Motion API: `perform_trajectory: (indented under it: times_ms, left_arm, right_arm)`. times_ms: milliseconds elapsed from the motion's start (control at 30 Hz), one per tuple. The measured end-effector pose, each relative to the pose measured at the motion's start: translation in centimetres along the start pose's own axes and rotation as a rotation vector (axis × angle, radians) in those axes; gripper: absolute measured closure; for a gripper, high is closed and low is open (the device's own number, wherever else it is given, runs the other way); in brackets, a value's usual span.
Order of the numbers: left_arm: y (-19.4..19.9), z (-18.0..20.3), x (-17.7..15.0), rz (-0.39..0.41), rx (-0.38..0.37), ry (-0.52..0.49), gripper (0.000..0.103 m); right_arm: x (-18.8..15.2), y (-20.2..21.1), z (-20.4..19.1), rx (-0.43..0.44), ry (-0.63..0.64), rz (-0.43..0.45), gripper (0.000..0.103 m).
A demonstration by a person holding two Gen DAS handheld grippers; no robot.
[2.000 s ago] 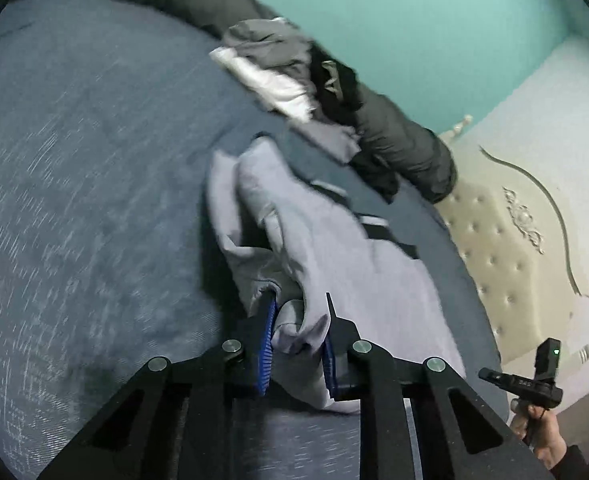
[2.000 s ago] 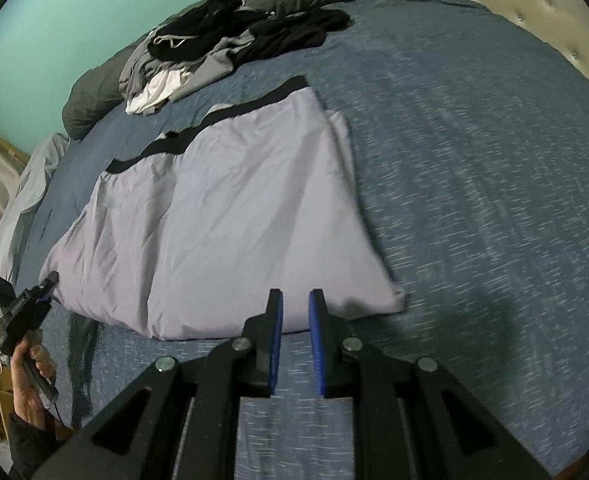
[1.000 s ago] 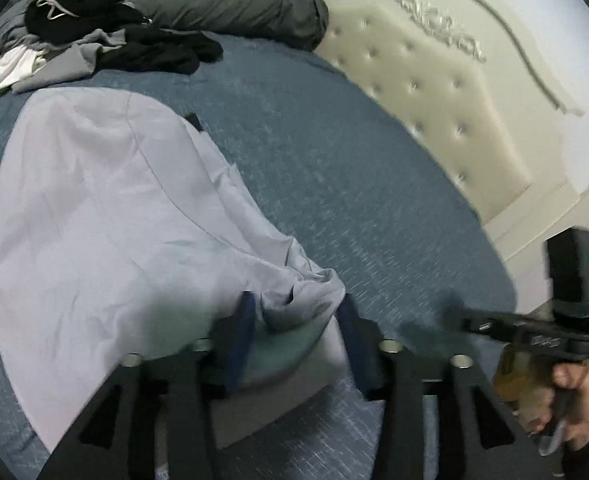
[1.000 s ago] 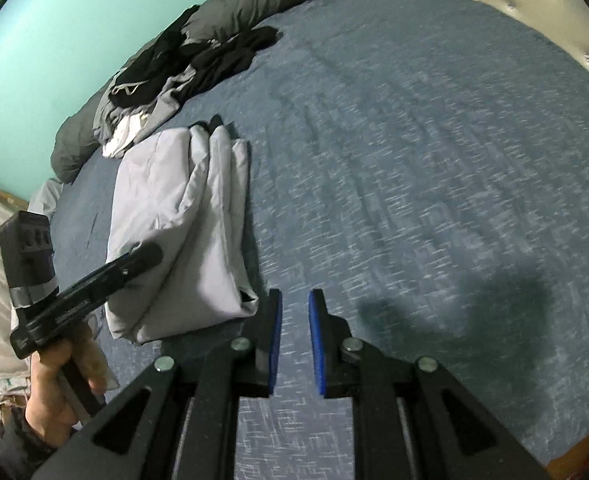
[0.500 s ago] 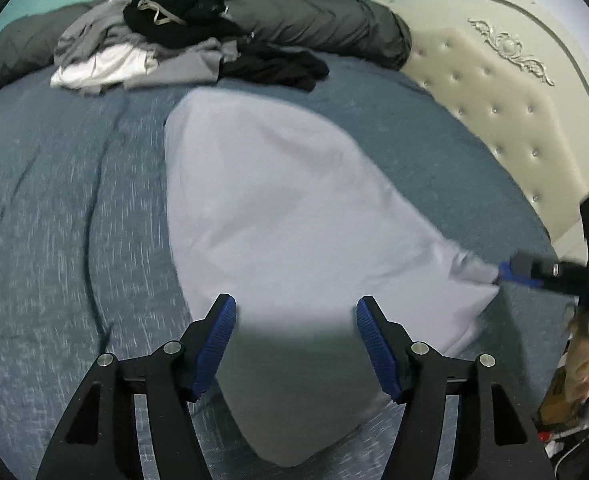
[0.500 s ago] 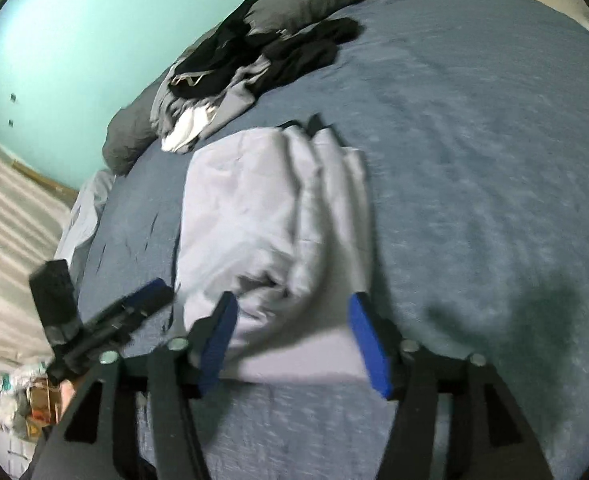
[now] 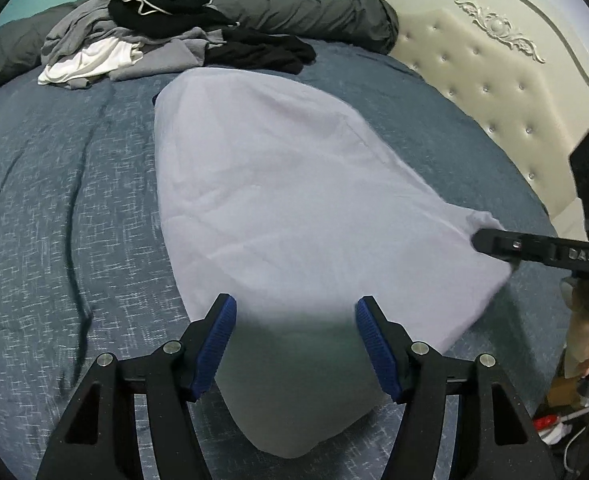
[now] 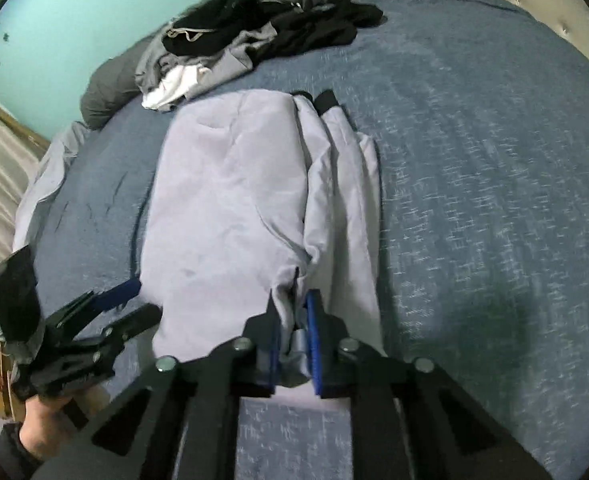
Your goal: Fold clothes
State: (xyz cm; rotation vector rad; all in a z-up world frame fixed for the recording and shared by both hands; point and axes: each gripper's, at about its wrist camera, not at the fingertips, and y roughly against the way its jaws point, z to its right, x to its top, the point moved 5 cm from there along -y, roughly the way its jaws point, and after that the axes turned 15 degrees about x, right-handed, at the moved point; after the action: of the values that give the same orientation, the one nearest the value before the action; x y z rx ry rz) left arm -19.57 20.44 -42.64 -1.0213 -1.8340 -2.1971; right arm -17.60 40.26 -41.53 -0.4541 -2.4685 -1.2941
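Clothes here mean chiefly one pale lilac-grey garment of thin soft cloth (image 7: 294,200), lying long and narrow on the blue flecked bedspread (image 7: 62,208); it is folded lengthwise, with several layered edges running along its right side in the right wrist view; a black band shows at its far end (image 8: 324,100). Beyond it, a loose heap of black, grey and white clothes (image 7: 166,36) lies against a dark grey rolled duvet (image 7: 314,12), near the cream tufted headboard (image 7: 494,92).

The left gripper (image 7: 294,344) hovers above the near end of the garment with its blue pads spread wide, holding nothing; the right gripper (image 8: 292,332) has its pads pinched on a bunched near corner of the garment's layered edge, at the garment's near right corner.

In my judgement the cloth is light, limp and rather slippery; it will sag and slide between layers, so a hold should take all layers together at a corner or along the folded edge; a matching hold at the other near corner would keep the end straight should it be lifted towards the black band.
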Motion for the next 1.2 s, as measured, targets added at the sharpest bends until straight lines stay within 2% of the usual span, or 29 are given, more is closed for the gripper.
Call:
perform_trajectory:
  times_ms: [100, 233, 333, 400, 433, 533, 633, 667, 700, 767, 867, 1000, 1200]
  left_arm:
    - [-0.6, 0.8, -0.4, -0.014, 0.013, -0.032, 0.036]
    - [-1.2, 1.5, -1.2, -0.029, 0.034, -0.055, 0.036]
    - [-1.1, 1.3, -1.4, -0.032, 0.037, -0.056, 0.036]
    - [-0.9, 1.2, -1.5, -0.034, 0.038, -0.063, 0.036]
    - [-0.9, 1.1, -1.5, -0.036, 0.038, -0.066, 0.036]
    - [-1.1, 1.3, -1.4, -0.039, 0.041, -0.064, 0.036]
    - [-1.0, 1.5, -1.6, -0.035, 0.049, -0.062, 0.036]
    - [-1.0, 1.5, -1.7, -0.036, 0.047, -0.062, 0.036]
    - [-1.0, 1.5, -1.8, -0.038, 0.046, -0.061, 0.036]
    - [-1.1, 1.6, -1.9, -0.040, 0.045, -0.065, 0.036]
    - [-1.3, 1.8, -2.1, -0.046, 0.046, -0.081, 0.036]
    - [-2.2, 2.5, -3.0, -0.050, 0.056, -0.107, 0.036]
    - [-2.5, 2.0, -3.0, -0.075, 0.021, -0.077, 0.036]
  right_arm:
    - [-1.0, 1.6, 0.6, 0.004, 0.014, 0.013, 0.094]
    - [-2.6, 0.1, 2.6, -0.028, -0.020, -0.036, 0.094]
    - [-3.1, -0.6, 3.7, -0.041, -0.044, -0.062, 0.087]
    - [-2.4, 0.5, 3.7, -0.035, -0.060, -0.025, 0.073]
    - [-2.0, 1.2, 3.5, -0.047, -0.050, 0.003, 0.071]
    - [-0.3, 3.5, 1.4, -0.067, 0.040, 0.082, 0.071]
    - [0.8, 3.3, -0.6, -0.033, 0.105, 0.071, 0.071]
    - [1.1, 2.5, -1.3, -0.037, 0.136, 0.049, 0.077]
    - [1.4, 1.7, -2.0, -0.042, 0.169, 0.027, 0.087]
    - [0.9, 0.3, -2.3, -0.053, 0.209, -0.025, 0.091]
    - [-0.4, -2.5, -1.0, -0.113, 0.209, -0.121, 0.100]
    - [-1.4, -4.5, 1.5, -0.149, 0.189, -0.164, 0.103]
    - [-1.1, -3.4, 2.1, -0.125, 0.169, -0.138, 0.103]
